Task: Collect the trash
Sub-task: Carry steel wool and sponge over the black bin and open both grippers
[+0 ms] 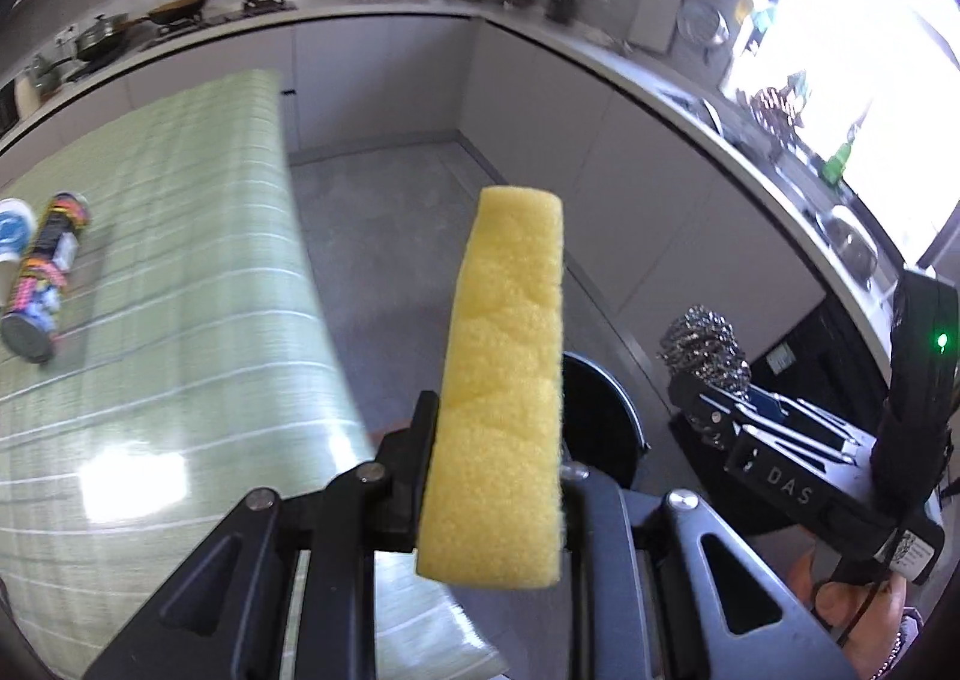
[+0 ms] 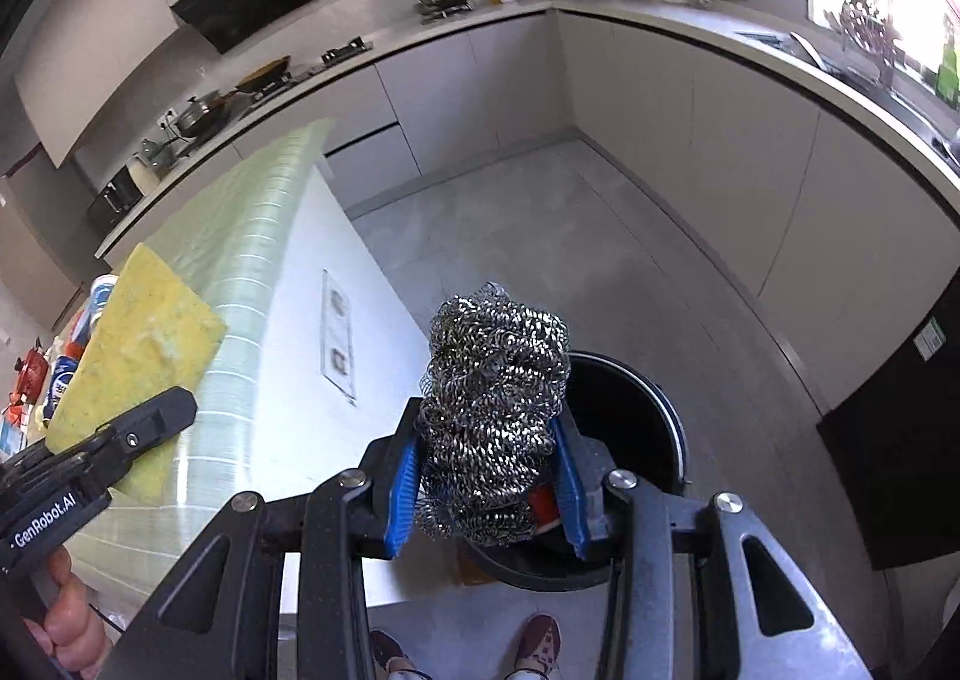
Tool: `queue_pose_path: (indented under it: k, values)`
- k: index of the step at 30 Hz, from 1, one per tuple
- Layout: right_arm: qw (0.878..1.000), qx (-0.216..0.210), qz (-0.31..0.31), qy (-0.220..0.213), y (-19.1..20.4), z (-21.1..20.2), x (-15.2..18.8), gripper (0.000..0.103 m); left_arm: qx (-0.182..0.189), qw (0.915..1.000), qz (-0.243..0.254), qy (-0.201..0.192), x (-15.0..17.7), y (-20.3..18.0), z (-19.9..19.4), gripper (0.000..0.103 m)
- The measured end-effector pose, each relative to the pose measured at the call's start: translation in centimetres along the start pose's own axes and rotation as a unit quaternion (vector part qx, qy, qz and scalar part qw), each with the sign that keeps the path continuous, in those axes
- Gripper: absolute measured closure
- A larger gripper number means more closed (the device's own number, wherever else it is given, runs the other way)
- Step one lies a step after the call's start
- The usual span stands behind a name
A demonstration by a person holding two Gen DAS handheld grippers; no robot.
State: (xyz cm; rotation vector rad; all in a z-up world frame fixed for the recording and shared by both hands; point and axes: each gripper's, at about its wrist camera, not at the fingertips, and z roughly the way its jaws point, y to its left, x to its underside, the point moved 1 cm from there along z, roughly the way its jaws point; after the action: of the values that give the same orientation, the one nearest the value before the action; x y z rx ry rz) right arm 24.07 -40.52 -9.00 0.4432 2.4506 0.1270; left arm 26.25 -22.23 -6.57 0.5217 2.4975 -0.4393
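My left gripper [image 1: 492, 476] squeezes the yellow sponge [image 1: 504, 380] | my right gripper [image 2: 489, 476] squeezes the steel scrubber [image 2: 495, 410], above the black bin [image 2: 636, 422] | nothing dropped yet | can [image 1: 45, 272] left on counter [image 1: 180, 272]

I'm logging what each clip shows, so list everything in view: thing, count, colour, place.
sponge: 1, yellow, clamped in the left tool
steel scourer: 1, silver, clamped in the right tool
bin: 1, black, on the floor below the scourer, something red inside
table cover: 1, green striped, on the table at left
can: 1, multicoloured, lying on the cover
cup: 1, white and blue, beside the can
pans: several, dark, on the far counter
left tool: 1, black
right tool: 1, black, blue pads
feet: 2, bottom edge
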Motion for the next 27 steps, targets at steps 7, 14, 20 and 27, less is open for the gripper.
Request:
queue_pose_path:
  k: [7,14,20,27]
  values:
    - [0.999,-0.003,0.022,0.036,-2.8,2.8,0.5,0.062,0.004,0.9983,0.008,0.058,1.1,-3.1,4.2,0.08]
    - [0.998,0.001,0.027,0.064,-4.7,6.0,0.4,0.062,-0.004,0.9947,0.009,0.102,1.7,-5.1,7.9,0.079]
    - [0.995,-0.002,0.03,0.094,-6.1,9.8,1.1,0.061,-0.023,0.9896,0.013,0.141,2.7,-6.4,11.6,0.078]
    - [0.995,0.008,0.034,0.098,-7.4,11.1,0.6,0.046,-0.044,0.9901,0.002,0.133,1.1,-7.1,12.0,0.038]
